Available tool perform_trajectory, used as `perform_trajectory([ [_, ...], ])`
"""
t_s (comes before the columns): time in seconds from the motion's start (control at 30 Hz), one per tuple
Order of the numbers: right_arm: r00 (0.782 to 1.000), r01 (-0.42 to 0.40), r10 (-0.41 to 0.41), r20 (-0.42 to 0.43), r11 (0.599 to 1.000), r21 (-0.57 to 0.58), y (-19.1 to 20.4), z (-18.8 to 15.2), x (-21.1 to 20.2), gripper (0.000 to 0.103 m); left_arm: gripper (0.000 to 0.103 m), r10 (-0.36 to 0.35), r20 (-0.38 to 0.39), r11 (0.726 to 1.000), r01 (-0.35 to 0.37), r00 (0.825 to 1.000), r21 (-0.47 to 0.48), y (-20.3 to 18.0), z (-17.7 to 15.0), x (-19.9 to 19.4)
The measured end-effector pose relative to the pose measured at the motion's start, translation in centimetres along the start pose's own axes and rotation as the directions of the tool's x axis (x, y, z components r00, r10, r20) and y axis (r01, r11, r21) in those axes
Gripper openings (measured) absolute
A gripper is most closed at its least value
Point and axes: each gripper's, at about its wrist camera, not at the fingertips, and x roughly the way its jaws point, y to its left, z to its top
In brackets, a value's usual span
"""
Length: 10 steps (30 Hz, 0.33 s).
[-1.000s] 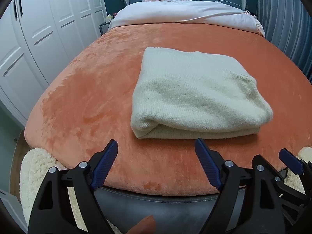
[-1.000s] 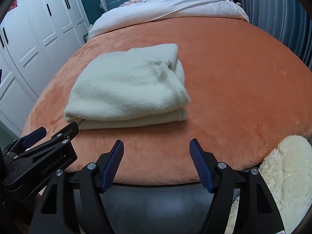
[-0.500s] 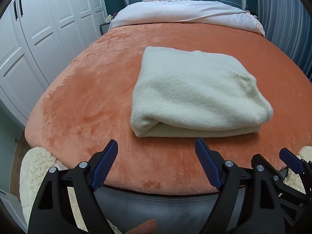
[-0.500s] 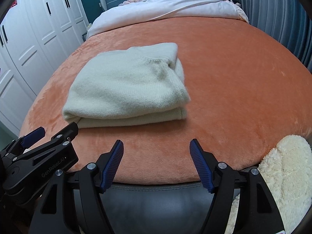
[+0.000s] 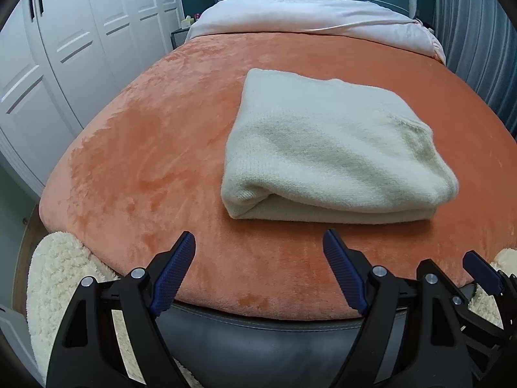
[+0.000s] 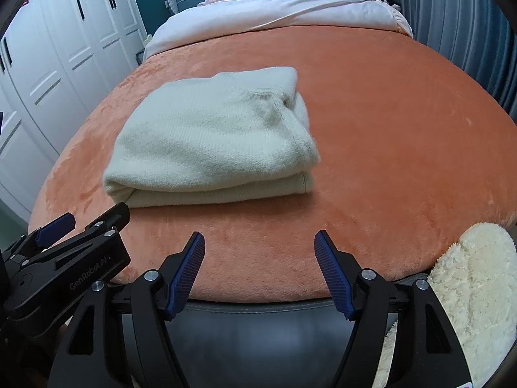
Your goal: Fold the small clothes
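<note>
Both grippers, left gripper (image 5: pixel 258 258) and right gripper (image 6: pixel 260 263), hang open and empty.
The cream sweater (image 5: pixel 326 152) lies neatly folded on the orange blanket (image 5: pixel 145 161); nothing looks left.

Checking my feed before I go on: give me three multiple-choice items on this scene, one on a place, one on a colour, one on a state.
1. Where does the folded sweater lie?
A. on the orange blanket
B. on the floor
C. in the wardrobe

2. What colour are the fingers' pads?
A. red
B. blue
C. white

3. How do the left hand-held gripper and the right hand-held gripper stand?
A. both shut on the sweater
B. one holds a sleeve
C. both open, holding nothing

Answers:
1 A: the sweater rests on the blanket that covers the bed.
2 B: ribbed blue pads line the black fingers.
3 C: the jaws gape short of the sweater, apart from it.
</note>
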Motion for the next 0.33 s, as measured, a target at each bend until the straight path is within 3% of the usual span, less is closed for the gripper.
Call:
perform_trajectory([
  [0.33, 1.0, 0.003, -0.003, 0.0, 1.0, -0.002, -0.21, 0.07, 0.01, 0.069, 0.079, 0.007, 0.002, 1.0, -0.007, 1.0, 0.005, -0.15, -0.04, -0.11],
])
